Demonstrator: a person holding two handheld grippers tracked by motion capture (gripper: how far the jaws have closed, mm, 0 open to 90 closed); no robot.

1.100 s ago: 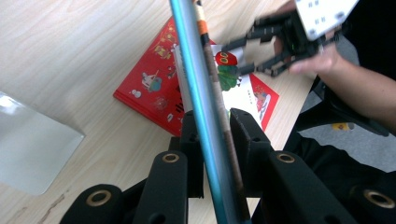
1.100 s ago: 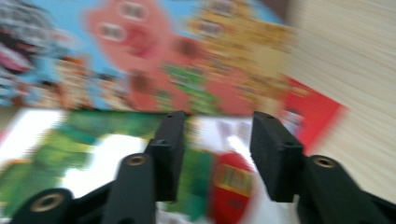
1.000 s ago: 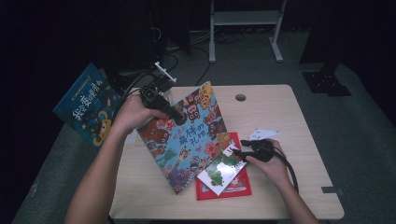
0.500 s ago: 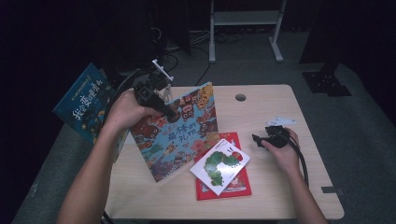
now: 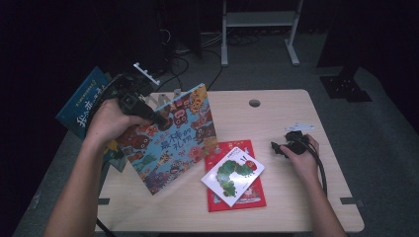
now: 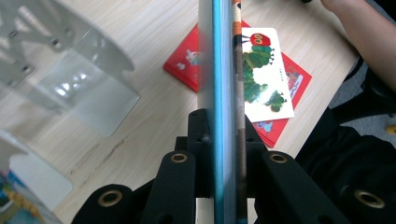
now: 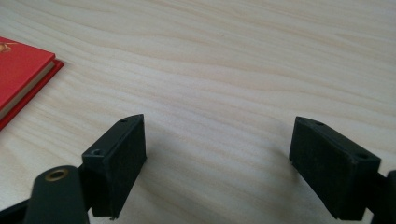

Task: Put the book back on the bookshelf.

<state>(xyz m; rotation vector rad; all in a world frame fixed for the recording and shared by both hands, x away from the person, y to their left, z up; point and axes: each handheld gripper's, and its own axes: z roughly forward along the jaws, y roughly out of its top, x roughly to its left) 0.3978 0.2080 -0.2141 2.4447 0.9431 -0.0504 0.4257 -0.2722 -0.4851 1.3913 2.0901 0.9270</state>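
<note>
My left gripper (image 5: pixel 160 118) is shut on the top edge of a large colourful picture book (image 5: pixel 173 138), held tilted above the table's left side. In the left gripper view the book's edge (image 6: pixel 224 56) runs straight up between the jaws of the left gripper (image 6: pixel 224 135). A white caterpillar book (image 5: pixel 232 175) lies on a red book (image 5: pixel 247 200) at the middle front. My right gripper (image 5: pixel 276 148) hovers low over bare wood to their right. Its jaws have just been opening, and nothing is between them in the right gripper (image 7: pixel 219 154) view.
A blue book (image 5: pixel 84 101) leans off the table's left side, behind my left hand. A clear plastic stand (image 6: pixel 84 88) sits on the wooden table (image 5: pixel 276 113) below the held book. The red book's corner (image 7: pixel 18 70) lies left of the right jaws.
The right gripper let go of the caterpillar book and drew away to the right, its jaws opening. The left hand carried the colourful book up and to the left.
</note>
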